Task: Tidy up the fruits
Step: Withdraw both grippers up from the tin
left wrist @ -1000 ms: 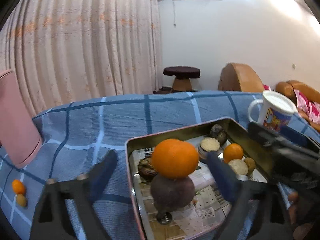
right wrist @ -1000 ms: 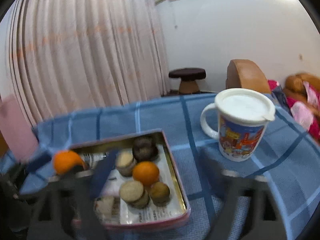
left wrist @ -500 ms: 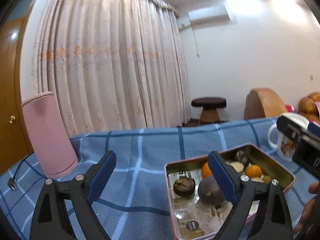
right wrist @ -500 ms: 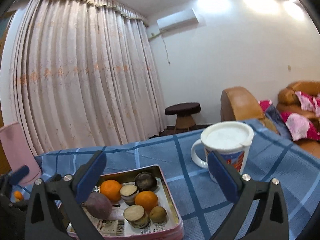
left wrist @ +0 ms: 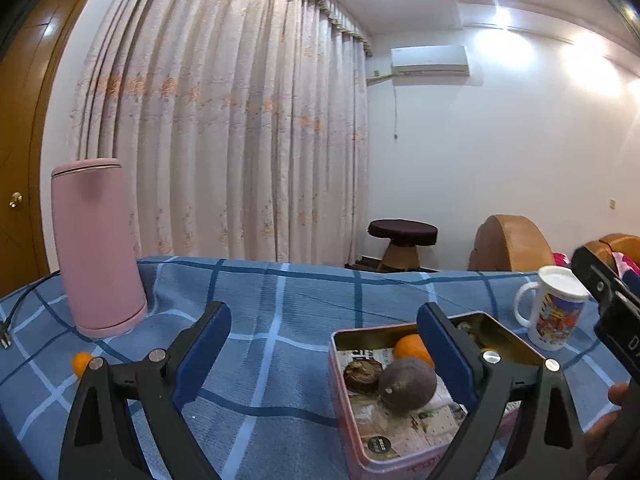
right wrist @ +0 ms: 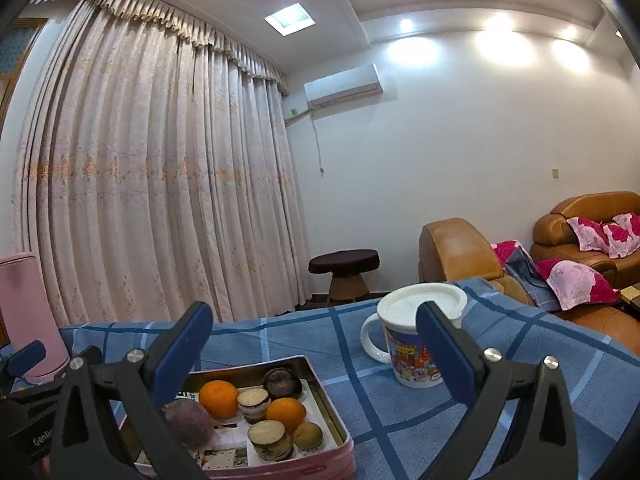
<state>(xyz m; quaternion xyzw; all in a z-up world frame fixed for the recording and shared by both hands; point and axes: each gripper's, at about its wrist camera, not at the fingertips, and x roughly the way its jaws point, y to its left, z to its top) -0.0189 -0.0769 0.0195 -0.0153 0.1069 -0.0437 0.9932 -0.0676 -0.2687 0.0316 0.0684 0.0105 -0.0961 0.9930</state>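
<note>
A second earlier the left gripper (left wrist: pixel 322 344) had hung low over the tin (left wrist: pixel 338 364) with an orange between its fingers; by now that orange (right wrist: pixel 219 399) lay in the tin beside the dark purple fruit (right wrist: pixel 188 424), and both grippers had lifted clear. The left fingers stood wide apart and held nothing, and the right gripper (right wrist: pixel 314 344) likewise gaped empty above the worktop (left wrist: pixel 280 320). One small orange (left wrist: pixel 81 362) remained outside by the pink canister (left wrist: pixel 96 248), so the sorting looked nearly but not fully done.
</note>
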